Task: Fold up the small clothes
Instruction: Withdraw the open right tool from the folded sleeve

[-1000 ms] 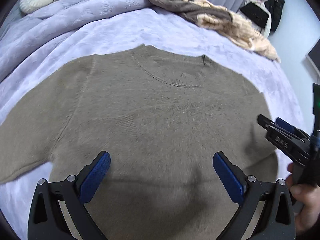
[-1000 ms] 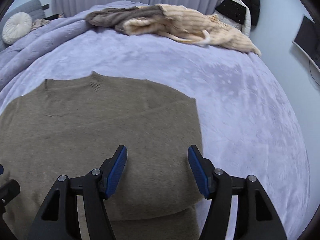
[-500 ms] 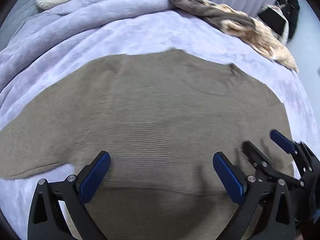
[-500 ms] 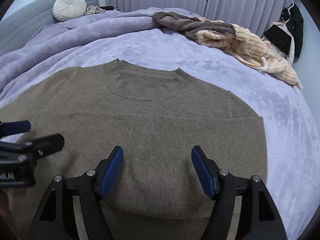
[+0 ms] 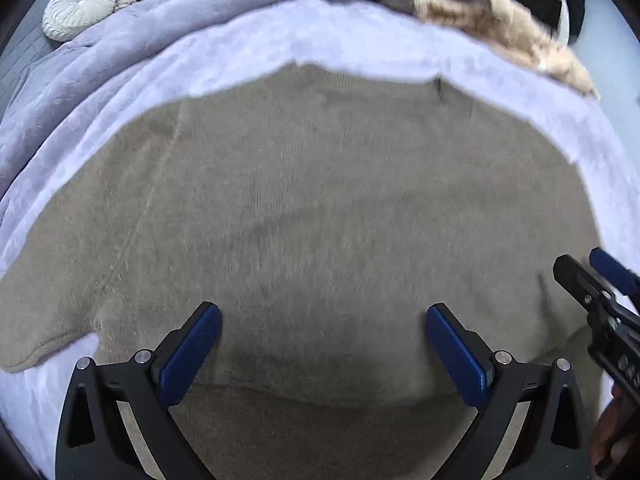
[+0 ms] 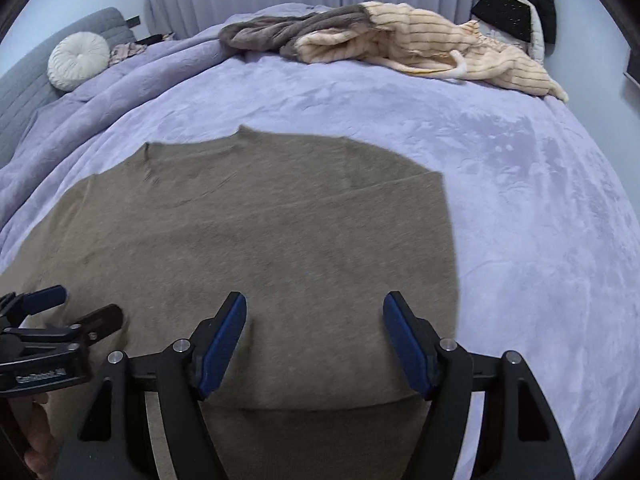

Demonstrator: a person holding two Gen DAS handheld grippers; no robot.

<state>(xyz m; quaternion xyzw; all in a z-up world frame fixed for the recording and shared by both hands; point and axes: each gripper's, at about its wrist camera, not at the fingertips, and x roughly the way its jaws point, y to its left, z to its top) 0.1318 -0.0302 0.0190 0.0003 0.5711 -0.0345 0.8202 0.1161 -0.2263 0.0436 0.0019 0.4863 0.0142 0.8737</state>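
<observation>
Both grippers hover over the olive sweater [image 5: 320, 208] on the lavender blanket [image 6: 540, 220] — left gripper [image 5: 322, 344] and right gripper [image 6: 316, 340] jaws wide, empty — apparently poised to pinch its near fold.

The sweater [image 6: 256, 240] lies flat on the bed [image 6: 520, 220], and bare blanket stretches wide to its right and beyond its collar, open for a tool to pass. At the far edge a heap of clothes [image 6: 400, 46] blocks the way, with a round cushion [image 6: 78, 60] at the far left. The left tool [image 6: 60, 312] and right tool [image 6: 314, 344] hover close together over the sweater's near hem.
</observation>
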